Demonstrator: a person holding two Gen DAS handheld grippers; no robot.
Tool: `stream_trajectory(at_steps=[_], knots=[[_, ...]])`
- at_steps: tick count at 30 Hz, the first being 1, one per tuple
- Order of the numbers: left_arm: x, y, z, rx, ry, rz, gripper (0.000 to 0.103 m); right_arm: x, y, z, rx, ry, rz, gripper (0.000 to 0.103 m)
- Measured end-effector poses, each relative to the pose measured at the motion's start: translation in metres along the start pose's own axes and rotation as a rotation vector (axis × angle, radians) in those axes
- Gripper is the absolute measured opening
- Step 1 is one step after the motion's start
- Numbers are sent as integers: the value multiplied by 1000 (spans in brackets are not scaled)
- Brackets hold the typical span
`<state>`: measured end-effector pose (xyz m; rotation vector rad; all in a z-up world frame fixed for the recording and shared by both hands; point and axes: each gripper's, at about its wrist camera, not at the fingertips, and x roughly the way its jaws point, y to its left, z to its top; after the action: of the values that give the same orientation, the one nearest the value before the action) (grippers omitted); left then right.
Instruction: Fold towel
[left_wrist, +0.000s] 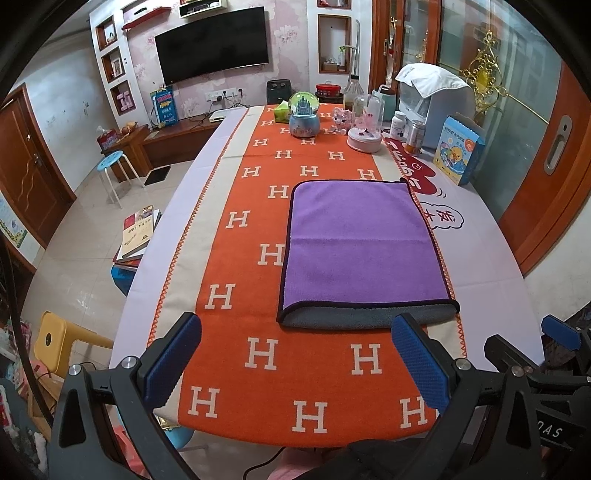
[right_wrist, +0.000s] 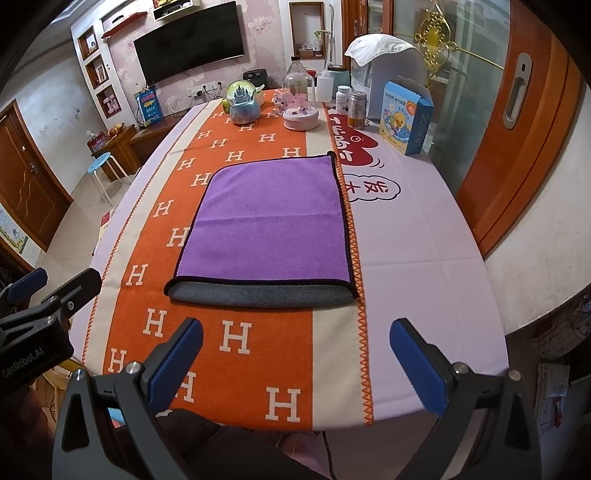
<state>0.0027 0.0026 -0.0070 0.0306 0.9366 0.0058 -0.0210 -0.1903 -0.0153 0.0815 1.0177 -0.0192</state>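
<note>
Towel (left_wrist: 358, 247) folded once already, purple over grey, flat on the orange runner (left_wrist: 258, 362) of the surface. Perhaps one more fold left. Left hand-held gripper (left_wrist: 295, 354) and right hand-held gripper (right_wrist: 295, 358) spread wide, empty, near its front edge.

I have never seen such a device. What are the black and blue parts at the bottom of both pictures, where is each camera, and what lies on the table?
Those parts are two hand-held grippers; a person carries one in each hand. Each picture comes from a camera on one gripper, looking forward between its blue fingers. The left gripper and the right gripper are both open and hold nothing. Ahead of them, on the orange runner, lies a purple towel, already folded over, with its grey side showing at the near edge. Ornaments, including a snow globe, stand at the far end of the table.
</note>
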Motion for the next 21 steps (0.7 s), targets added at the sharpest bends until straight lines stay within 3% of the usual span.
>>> stream_trajectory(at_steps=[12, 21], knots=[[3, -3, -1, -5, 20, -12, 102, 5, -2, -2, -7, 22, -1, 101], [13, -3, -6, -36, 82, -22, 102, 14, -6, -4, -33, 73, 44, 101]])
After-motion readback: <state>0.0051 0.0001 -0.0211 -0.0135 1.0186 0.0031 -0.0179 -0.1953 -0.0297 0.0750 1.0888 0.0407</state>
